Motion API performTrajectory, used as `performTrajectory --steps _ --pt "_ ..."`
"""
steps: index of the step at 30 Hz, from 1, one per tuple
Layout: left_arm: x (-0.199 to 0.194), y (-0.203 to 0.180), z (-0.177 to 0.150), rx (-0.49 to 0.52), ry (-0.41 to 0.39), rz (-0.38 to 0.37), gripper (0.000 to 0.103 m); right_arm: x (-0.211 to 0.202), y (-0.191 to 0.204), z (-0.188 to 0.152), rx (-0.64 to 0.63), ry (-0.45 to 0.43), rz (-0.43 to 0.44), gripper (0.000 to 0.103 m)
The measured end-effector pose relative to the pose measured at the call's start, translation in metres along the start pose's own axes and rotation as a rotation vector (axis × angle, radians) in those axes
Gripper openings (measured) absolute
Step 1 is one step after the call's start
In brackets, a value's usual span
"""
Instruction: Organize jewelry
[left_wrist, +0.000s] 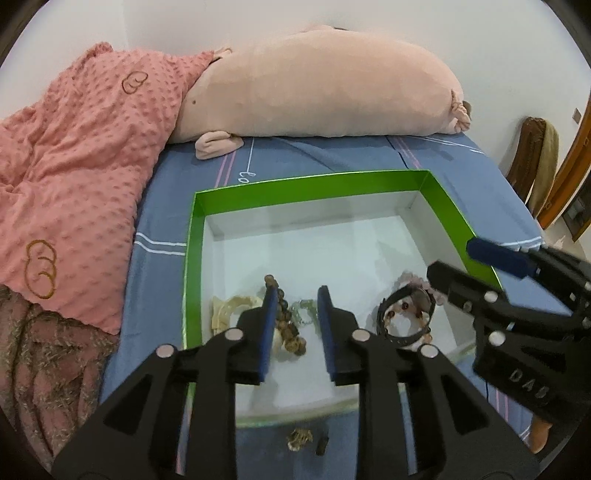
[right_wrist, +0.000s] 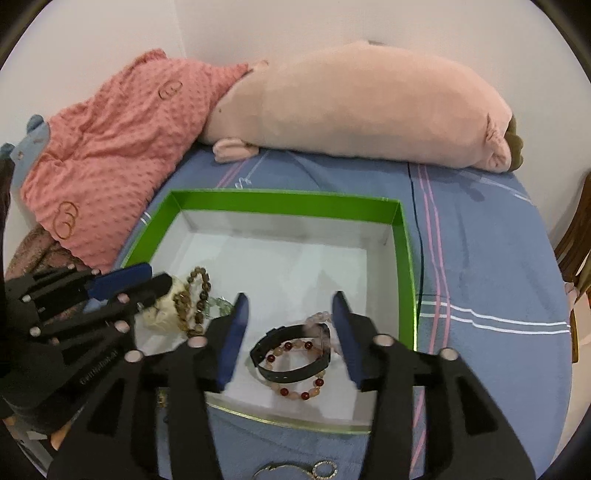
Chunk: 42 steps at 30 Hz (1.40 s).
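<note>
Two bracelets (right_wrist: 291, 363), between right hand-held gripper (right_wrist: 290, 317) fingers

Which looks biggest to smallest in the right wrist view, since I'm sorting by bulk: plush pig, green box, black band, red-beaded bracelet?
1. plush pig and green box: similar spread; the box lies nearer, so no ranking.
2. black band and red-beaded bracelet: overlapping loops, alike in size.
</note>
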<state>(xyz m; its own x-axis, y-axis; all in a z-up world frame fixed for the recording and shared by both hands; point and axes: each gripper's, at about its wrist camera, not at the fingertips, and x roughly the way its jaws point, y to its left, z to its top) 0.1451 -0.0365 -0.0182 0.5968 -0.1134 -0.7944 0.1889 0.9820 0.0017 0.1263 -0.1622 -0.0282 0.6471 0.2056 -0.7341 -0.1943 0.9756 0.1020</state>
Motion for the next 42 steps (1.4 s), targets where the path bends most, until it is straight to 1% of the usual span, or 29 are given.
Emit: performTrajectory --steps 2,4,6,8,10,12,14,15,16,18,20,22,24,26,31,36,38,40,42 --pt "-0.013 -0.001 -0.006 0.025 -0.012 0.020 0.024 -0.013 0.005 -0.001 -0.021 -0.013 -0.005 0.049" --pt "-0.027 0.002 -0.015 0.037 -0.022 0.035 0.028 -0.024 0.008 -0.005 -0.036 -0.007 -0.014 0.049" --pt "-0.042 0.006 -0.028 0.039 -0.026 0.036 0.039 -0.040 0.011 -0.018 -0.064 0.015 -0.004 0.049" --pt "-0.057 0.011 -0.047 0.042 -0.023 0.043 0.040 -0.056 0.013 -0.036 -0.085 0.034 0.025 0.049" --pt "-0.064 0.015 -0.066 0.042 -0.014 0.028 0.040 -0.067 0.014 -0.054 -0.102 0.057 0.046 0.049" --pt "-0.064 0.016 -0.087 0.044 0.018 0.000 0.040 -0.074 0.020 -0.079 -0.150 0.078 0.056 0.049" --pt "-0.057 0.015 -0.098 0.047 0.051 -0.015 0.040 -0.072 0.025 -0.097 -0.192 0.101 0.050 0.048" --pt "-0.052 0.013 -0.102 0.048 0.066 -0.017 0.040 -0.069 0.026 -0.102 -0.207 0.108 0.040 0.045" --pt "-0.044 0.012 -0.104 0.045 0.083 -0.020 0.040 -0.067 0.027 -0.105 -0.213 0.112 0.031 0.043" --pt "-0.032 0.008 -0.105 0.038 0.108 -0.030 0.040 -0.055 0.021 -0.107 -0.194 0.130 0.025 0.042" --pt "-0.019 0.001 -0.107 0.044 0.128 -0.048 0.040 -0.045 0.015 -0.108 -0.176 0.140 0.043 0.042" --pt "-0.010 -0.003 -0.111 0.048 0.143 -0.043 0.040 -0.039 0.007 -0.111 -0.150 0.138 0.050 0.042" --pt "-0.004 -0.005 -0.112 0.049 0.158 -0.055 0.040 -0.030 -0.001 -0.113 -0.117 0.144 0.082 0.043" --pt "-0.001 -0.006 -0.112 0.048 0.168 -0.071 0.040 -0.023 -0.006 -0.114 -0.101 0.158 0.090 0.043" --pt "0.005 -0.001 -0.108 0.016 0.158 -0.064 0.040 -0.020 -0.015 -0.112 -0.073 0.161 0.108 0.043" --pt "0.011 0.007 -0.104 -0.040 0.159 -0.071 0.042 -0.013 -0.017 -0.116 -0.071 0.176 0.094 0.043" --pt "0.009 0.013 -0.103 -0.081 0.141 -0.068 0.045 -0.009 -0.016 -0.119 -0.074 0.186 0.086 0.043" --pt "0.003 0.018 -0.101 -0.118 0.105 -0.038 0.047 -0.005 -0.015 -0.121 -0.076 0.198 0.079 0.043" --pt "-0.005 0.022 -0.101 -0.147 0.066 -0.014 0.052 0.001 -0.013 -0.123 -0.088 0.215 0.067 0.043"
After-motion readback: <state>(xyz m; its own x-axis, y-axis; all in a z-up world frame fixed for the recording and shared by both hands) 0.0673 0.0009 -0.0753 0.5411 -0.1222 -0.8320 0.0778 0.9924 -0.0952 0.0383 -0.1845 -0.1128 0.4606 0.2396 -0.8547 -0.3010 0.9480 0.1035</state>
